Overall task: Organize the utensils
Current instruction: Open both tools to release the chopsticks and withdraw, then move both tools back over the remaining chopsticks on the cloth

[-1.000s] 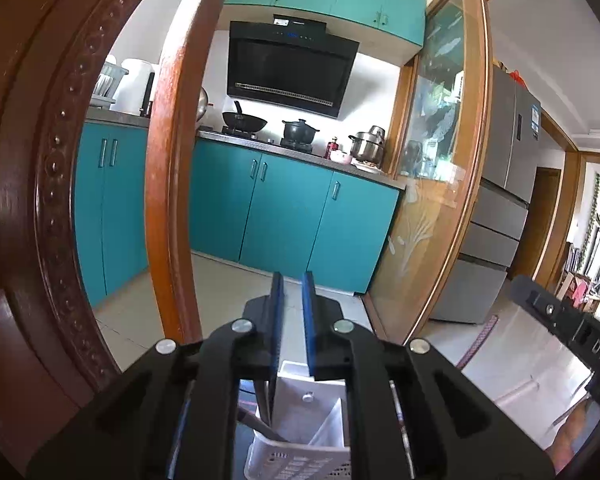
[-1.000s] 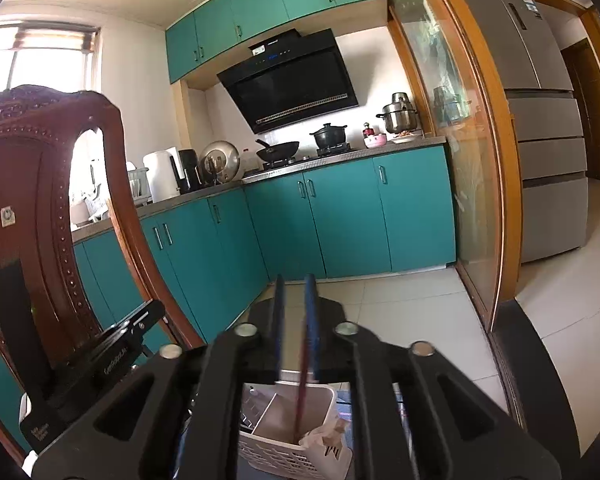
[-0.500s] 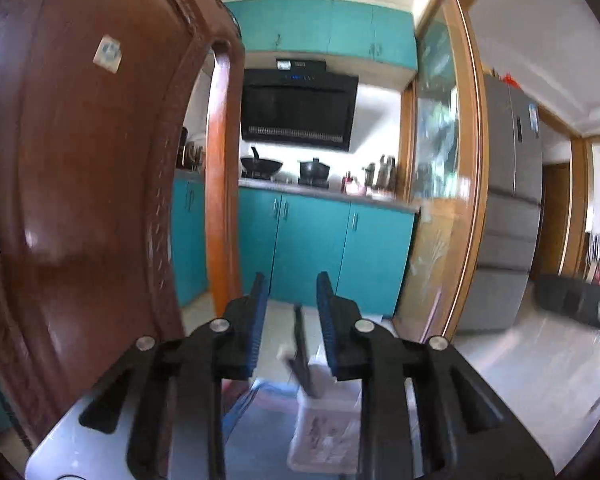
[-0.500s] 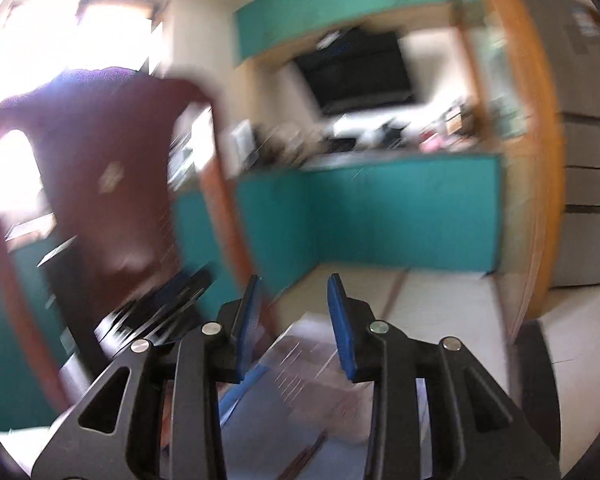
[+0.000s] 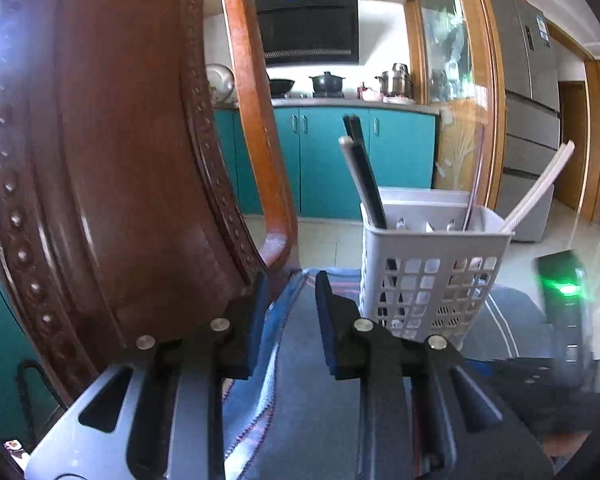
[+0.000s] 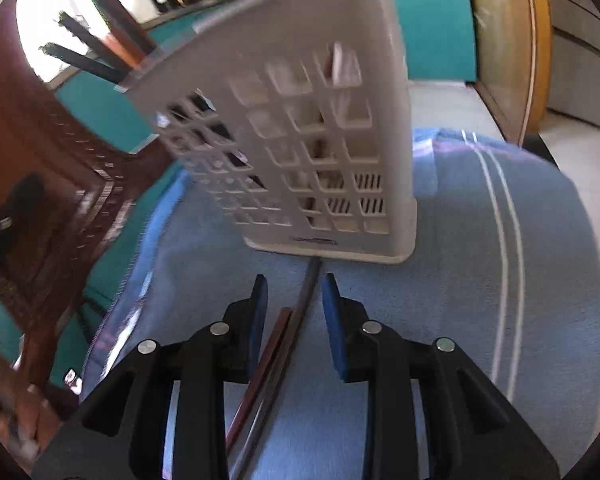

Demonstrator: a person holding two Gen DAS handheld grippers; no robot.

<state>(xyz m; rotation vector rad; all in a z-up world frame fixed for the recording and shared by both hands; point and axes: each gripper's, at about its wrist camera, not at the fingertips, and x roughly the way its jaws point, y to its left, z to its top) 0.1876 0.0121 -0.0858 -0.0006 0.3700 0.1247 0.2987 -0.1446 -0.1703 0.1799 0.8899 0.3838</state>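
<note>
on the blue cloth [image 6: 440, 320], near its far edge, stands the white perforated utensil basket [image 6: 300, 140] with dark and white sticks [image 5: 360, 172] leaning in it. two dark chopsticks [image 6: 276, 356] lie on the cloth before it, between the parted, empty fingers of the right gripper [image 6: 294, 312]. the left gripper [image 5: 288, 316] is likewise parted and empty, beside a wooden chair back [image 5: 112, 160].

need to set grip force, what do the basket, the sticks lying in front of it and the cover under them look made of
Basket: seemingly matte pale-grey moulded plastic, with a uniform square-hole grid.
Chopsticks: slim, dark reddish-brown with some sheen; lacquered wood or plastic, can't tell.
Cloth: blue woven fabric with white stripes and a stitched edge.
</note>
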